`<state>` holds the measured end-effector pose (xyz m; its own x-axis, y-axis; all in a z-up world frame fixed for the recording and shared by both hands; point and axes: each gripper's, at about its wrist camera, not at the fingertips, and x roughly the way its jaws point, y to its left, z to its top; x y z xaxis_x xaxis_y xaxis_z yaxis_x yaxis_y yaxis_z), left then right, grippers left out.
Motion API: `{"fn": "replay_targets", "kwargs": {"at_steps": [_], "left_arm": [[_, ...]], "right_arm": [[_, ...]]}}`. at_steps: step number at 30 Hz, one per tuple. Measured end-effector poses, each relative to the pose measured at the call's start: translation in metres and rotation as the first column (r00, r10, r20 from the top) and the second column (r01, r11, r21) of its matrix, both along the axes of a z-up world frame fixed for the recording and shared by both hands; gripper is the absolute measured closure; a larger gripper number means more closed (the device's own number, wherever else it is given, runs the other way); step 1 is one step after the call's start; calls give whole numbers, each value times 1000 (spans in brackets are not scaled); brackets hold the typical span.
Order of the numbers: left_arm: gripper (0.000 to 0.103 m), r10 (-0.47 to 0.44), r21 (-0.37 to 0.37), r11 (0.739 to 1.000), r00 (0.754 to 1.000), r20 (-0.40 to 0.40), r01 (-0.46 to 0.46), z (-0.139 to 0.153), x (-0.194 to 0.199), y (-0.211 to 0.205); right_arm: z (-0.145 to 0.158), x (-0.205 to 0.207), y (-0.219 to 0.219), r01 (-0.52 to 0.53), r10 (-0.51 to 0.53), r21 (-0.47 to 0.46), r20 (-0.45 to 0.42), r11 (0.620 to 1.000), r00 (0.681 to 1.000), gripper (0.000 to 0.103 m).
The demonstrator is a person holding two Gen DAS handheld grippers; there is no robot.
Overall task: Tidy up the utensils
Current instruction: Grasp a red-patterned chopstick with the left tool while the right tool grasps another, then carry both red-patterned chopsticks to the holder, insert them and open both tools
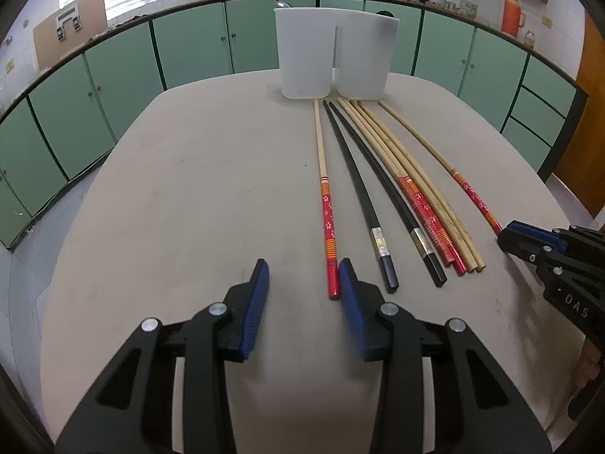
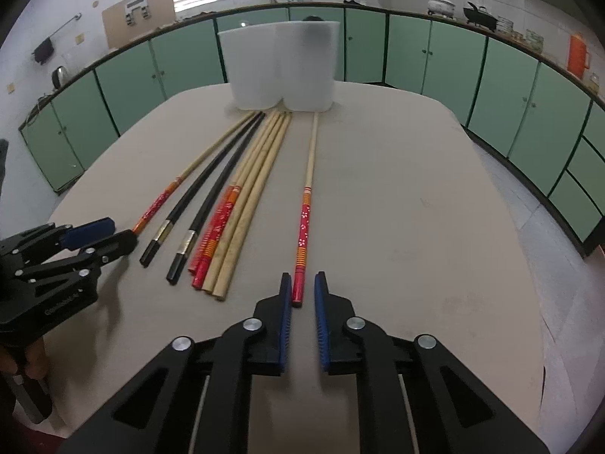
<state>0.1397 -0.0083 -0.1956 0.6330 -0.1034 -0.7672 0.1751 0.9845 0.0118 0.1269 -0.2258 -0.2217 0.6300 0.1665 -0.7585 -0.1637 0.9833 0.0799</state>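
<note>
The left hand-held gripper (image 1: pixel 304 280) hovers low over the beige worktop (image 1: pixel 189 189) with its blue pads spread wide, holding nothing; the leftmost red-handled chopstick (image 1: pixel 326 204) lies just inside its right pad. Next come two black chopsticks (image 1: pixel 363 196), then a tight bundle of red-handled and plain bamboo chopsticks (image 1: pixel 427 204), and a lone red-handled chopstick (image 2: pixel 304 219) apart on the right. The right hand-held gripper (image 2: pixel 302 287) straddles that chopstick's butt end, pads narrowly apart, not clamped. Two white containers (image 1: pixel 332 58) stand touching at the far tips.
</note>
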Motion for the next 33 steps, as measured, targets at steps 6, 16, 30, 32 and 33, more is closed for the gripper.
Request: {"fn": "replay_targets", "kwargs": {"at_steps": [6,16,30,32,33], "left_arm": [[66,10,0,1000,1000,5,-10,-1,-1,1],[98,-34,4,999,999,20,34,1,-7,-10],[98,-54,5,999,981,184,54,84,-21,3],[98,-55,2,998,974,219,56,101,-21,3],[98,-54,0,998,972,230,55,107,-22,3]], "right_arm": [[-3,-3,2,-9,9,-12,16,1000,1000,90],[-1,-4,-3,7,-7,14,37,1000,999,97],[75,-11,-28,17,-22,26,236,1000,972,97],[86,-10,-32,17,-26,37,260,999,965,97],[92,-10,-33,16,-28,46,271,999,962,97]]}}
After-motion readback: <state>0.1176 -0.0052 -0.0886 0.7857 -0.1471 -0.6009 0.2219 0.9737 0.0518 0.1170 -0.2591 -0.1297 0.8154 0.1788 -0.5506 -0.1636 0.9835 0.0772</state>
